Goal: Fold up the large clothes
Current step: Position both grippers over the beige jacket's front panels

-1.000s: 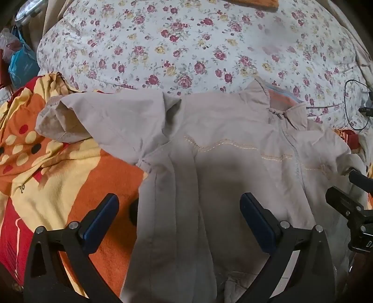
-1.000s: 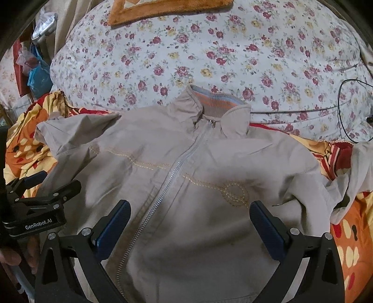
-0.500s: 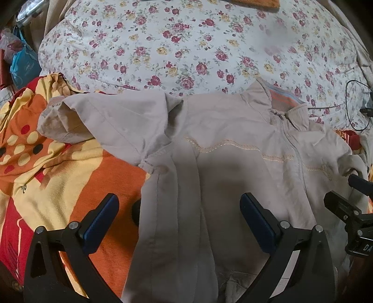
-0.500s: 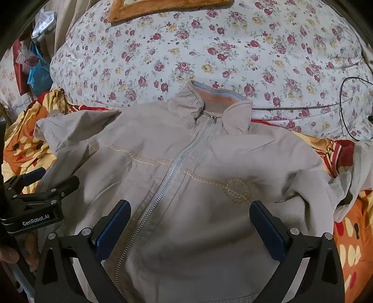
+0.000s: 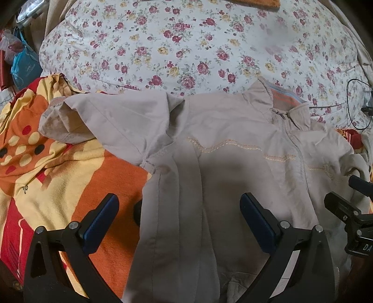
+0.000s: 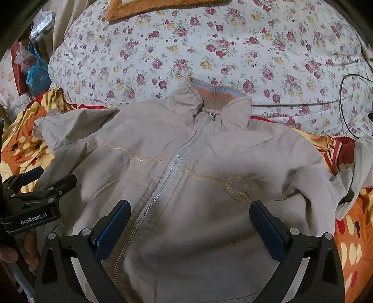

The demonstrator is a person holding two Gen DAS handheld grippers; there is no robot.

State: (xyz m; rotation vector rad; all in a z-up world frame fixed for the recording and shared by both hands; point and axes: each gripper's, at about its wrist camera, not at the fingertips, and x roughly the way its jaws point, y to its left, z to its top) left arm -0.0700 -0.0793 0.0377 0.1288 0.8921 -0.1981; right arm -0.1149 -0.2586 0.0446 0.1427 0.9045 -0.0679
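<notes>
A beige zip-up jacket [image 6: 198,181] lies face up on the bed, zipped, collar toward the floral pillow; it also shows in the left wrist view [image 5: 221,167]. Its left sleeve [image 5: 105,118] lies folded over the orange blanket. Its right sleeve [image 6: 326,186] is bunched at the right. My left gripper [image 5: 179,221] is open and empty above the jacket's left side. My right gripper [image 6: 191,226] is open and empty above the jacket's lower front. Each gripper shows at the edge of the other's view: the left one [image 6: 35,186], the right one [image 5: 349,205].
A large floral pillow [image 6: 209,51] lies behind the jacket. An orange, yellow and red blanket [image 5: 58,174] covers the bed. A black cable [image 6: 349,93] lies at the right. Bags [image 5: 23,65] hang at the far left. An orange mat [image 6: 151,7] lies on the pillow's far side.
Both views have shifted slightly, so the jacket sits a little lower in each frame. Both grippers stay open and empty. The jacket has not moved.
</notes>
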